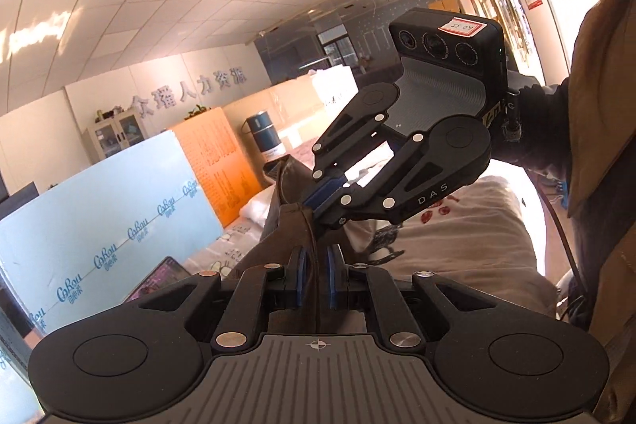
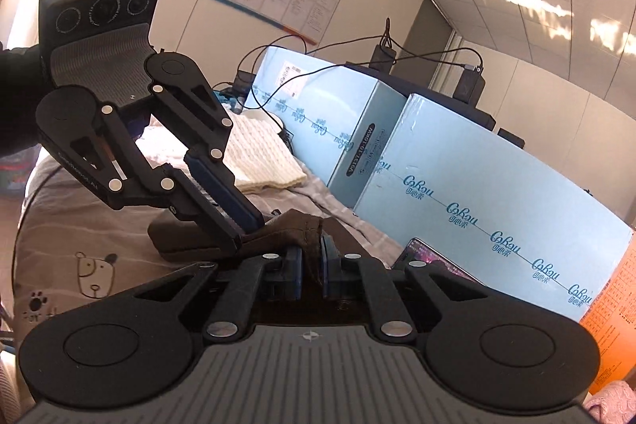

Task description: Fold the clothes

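A dark brown garment [image 1: 292,225] hangs lifted over the bed, pinched at its top edge by both grippers. In the left wrist view my left gripper [image 1: 316,267] is shut on the brown cloth between its blue pads. My right gripper [image 1: 316,203] comes in from the upper right and is shut on the same edge, a short way beyond. In the right wrist view my right gripper [image 2: 312,263] clamps a bunched fold of the garment [image 2: 290,225]. My left gripper [image 2: 248,229] bites the cloth just to its left. The garment's lower part is hidden behind the grippers.
The bed [image 1: 457,241] has a grey sheet with cartoon prints. A folded white knit [image 2: 262,153] lies further back. Light blue boxes [image 2: 497,185] and an orange box [image 1: 222,157] line the bed's side. A lit phone [image 2: 433,261] lies by them. A person's brown coat [image 1: 596,165] fills the right.
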Available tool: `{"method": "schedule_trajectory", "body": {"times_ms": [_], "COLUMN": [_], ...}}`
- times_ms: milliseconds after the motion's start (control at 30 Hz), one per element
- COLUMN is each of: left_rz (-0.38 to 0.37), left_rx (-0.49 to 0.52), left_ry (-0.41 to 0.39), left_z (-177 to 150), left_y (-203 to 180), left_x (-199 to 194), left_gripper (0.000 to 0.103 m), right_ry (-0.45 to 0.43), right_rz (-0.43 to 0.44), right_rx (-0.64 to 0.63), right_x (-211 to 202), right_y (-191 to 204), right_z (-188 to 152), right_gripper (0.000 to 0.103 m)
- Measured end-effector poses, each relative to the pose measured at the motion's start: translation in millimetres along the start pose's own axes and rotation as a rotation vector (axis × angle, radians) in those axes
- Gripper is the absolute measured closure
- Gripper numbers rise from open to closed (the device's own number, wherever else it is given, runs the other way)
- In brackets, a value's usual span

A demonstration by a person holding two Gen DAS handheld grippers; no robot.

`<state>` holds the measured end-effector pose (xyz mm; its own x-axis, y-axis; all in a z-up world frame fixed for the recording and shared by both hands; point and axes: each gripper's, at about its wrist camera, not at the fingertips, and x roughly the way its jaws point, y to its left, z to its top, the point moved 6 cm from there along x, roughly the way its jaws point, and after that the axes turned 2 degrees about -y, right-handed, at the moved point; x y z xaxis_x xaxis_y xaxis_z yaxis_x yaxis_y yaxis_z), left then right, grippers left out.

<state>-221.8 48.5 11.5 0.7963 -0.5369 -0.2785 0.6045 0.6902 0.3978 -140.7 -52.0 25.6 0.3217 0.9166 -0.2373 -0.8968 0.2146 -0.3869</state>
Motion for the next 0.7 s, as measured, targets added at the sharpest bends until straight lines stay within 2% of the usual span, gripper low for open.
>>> {"method": "schedule_trajectory", "body": {"times_ms": [67, 167, 267, 333, 367, 400, 433, 467, 533, 600, 700], "left_rz": [-0.031, -0.107, -0.185, -0.238, -0.255, -0.276, -0.301, -0.301, -0.256, -0.188, -0.074], "left_rx": [0.003, -0.010, -0.032, -0.059, -0.061, -0.064, -0.059, -0.043, -0.017, -0.025, -0.067], "left_ry": [-0.010, 0.003, 0.069, 0.134, 0.161, 0.193, 0.231, 0.245, 0.236, 0.179, 0.104], "left_z": [3, 2, -11, -23, -27, -32, -37, -38, -35, -26, -17], "left_y": [-18, -44, -63, -69, -72, -74, -75, -75, -70, -56, -26], "left_x": [-12, -24, -25, -21, -20, -18, -18, -18, -22, -29, -34], "left_gripper": [0.093, 0.093, 0.088, 0.086, 0.087, 0.082, 0.077, 0.073, 0.048, 0.033, 0.018], "right_ry": [-0.004, 0.037, 0.078, 0.130, 0.159, 0.168, 0.163, 0.150, 0.108, 0.060, 0.009], "right_rz": [0.008, 0.053, 0.099, 0.150, 0.170, 0.178, 0.179, 0.173, 0.143, 0.065, -0.104], "right_rx": [0.006, 0.043, 0.081, 0.149, 0.171, 0.190, 0.212, 0.228, 0.247, 0.261, 0.344], "right_x": [-20, -40, -60, -67, -69, -72, -76, -81, -93, -104, -115], "right_y": [21, 51, 81, 92, 96, 97, 95, 93, 82, 60, 8], "right_z": [4, 0, -4, -12, -16, -18, -18, -18, -13, -11, -21], "right_gripper": [0.095, 0.095, 0.094, 0.089, 0.082, 0.065, 0.054, 0.040, 0.035, 0.019, 0.015]}}
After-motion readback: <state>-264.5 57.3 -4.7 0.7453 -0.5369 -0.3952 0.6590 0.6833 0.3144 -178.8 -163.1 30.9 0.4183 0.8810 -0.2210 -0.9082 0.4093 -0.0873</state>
